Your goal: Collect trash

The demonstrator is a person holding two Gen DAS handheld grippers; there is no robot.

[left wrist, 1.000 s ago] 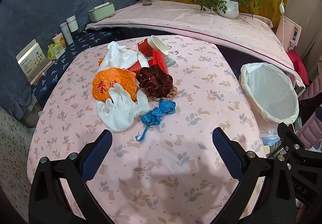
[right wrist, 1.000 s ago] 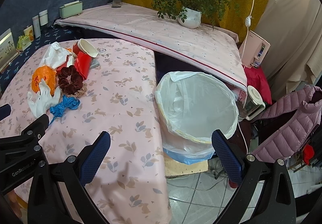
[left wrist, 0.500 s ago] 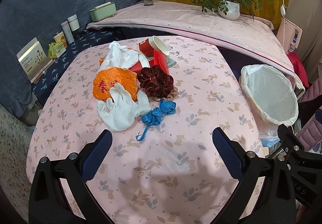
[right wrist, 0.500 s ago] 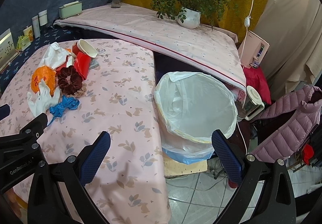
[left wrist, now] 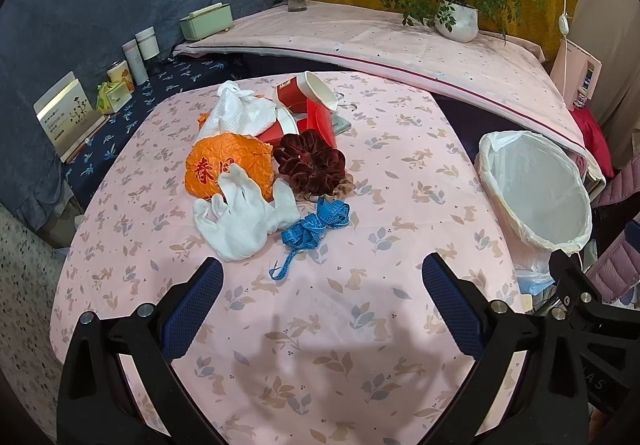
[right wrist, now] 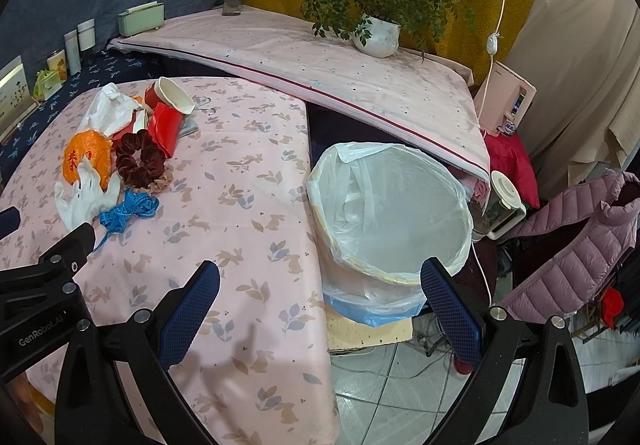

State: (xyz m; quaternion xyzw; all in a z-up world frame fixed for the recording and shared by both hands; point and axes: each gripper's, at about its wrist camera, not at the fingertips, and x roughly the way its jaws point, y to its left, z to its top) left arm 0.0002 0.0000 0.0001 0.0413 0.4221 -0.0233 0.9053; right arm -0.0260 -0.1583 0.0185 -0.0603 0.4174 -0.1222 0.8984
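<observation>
We hold our left gripper (left wrist: 322,297) and right gripper (right wrist: 320,297) above the pink leaf-printed tablecloth (left wrist: 400,173), jaws wide, empty. One white fabric glove (left wrist: 240,217), one blue ribbon (left wrist: 316,227), one maroon scrunchie (left wrist: 310,161) lie clustered; one white-lined bin (right wrist: 390,213) stands beside.

Both wrist views above table (left wrist: 400,173)
</observation>
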